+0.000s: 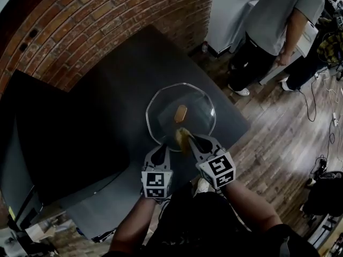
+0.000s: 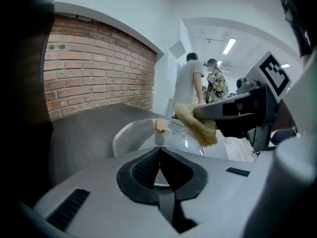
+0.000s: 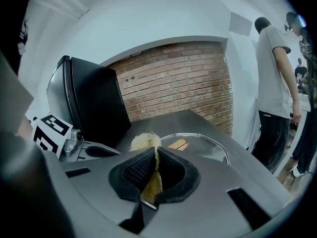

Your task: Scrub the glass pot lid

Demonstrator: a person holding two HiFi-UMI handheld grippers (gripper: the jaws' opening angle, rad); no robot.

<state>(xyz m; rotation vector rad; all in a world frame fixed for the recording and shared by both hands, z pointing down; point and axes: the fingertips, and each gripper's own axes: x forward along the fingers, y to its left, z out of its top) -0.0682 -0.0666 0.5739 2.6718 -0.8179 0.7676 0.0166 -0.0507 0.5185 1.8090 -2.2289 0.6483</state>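
A clear glass pot lid [image 1: 187, 96] with a wooden knob [image 1: 180, 112] lies on the dark table [image 1: 134, 74]. My left gripper [image 1: 161, 150] is at the lid's near rim, jaws shut on that glass edge [image 2: 133, 135]. My right gripper [image 1: 188, 138] is shut on a yellowish fibrous scrubber [image 1: 182, 137], held just above the lid's near side, to the right of the left gripper. In the left gripper view the scrubber [image 2: 198, 125] hangs over the lid beside the knob [image 2: 161, 126]. In the right gripper view the scrubber [image 3: 143, 142] sticks out past the jaws toward the lid [image 3: 208, 145].
A black panel [image 1: 59, 138] stands on the table's left. A curved brick wall [image 1: 107, 15] runs behind. The table's right edge [image 1: 241, 127] drops to a wooden floor with cables. A person [image 1: 273, 31] stands at the far right, with another beside.
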